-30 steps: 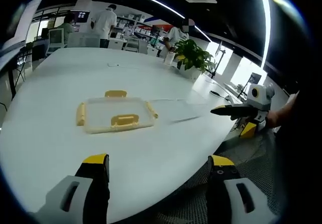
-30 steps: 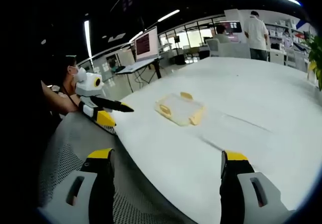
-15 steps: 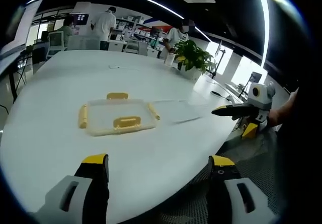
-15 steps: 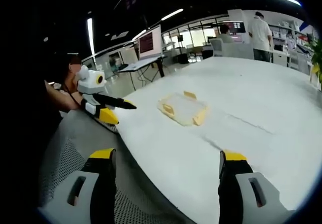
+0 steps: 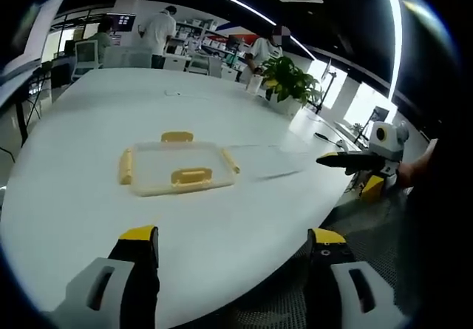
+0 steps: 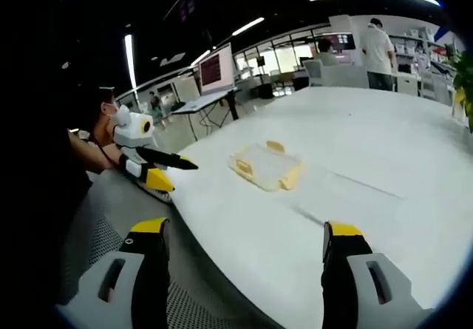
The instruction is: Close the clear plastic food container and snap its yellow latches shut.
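White table (image 5: 81, 218) in an open office carries the container (image 5: 176, 168) near its middle, lid on, yellow latches (image 5: 191, 176) around its rim; left gripper (image 5: 230, 285) and right gripper (image 6: 245, 273) hover off the table edge, jaws wide apart, empty

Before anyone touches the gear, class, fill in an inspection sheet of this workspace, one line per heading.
Surface: large white rounded table, bare near its edge.
Job's things: flat clear plastic food container with yellow latches lying on the table, no gripper touching it.
Clutter: nothing seen close to the container.
Grippers: left gripper open, empty; right gripper open, empty.
Cables: thin dark cable at the far table edge.
Surroundings: potted green plant, people standing, wall monitor.
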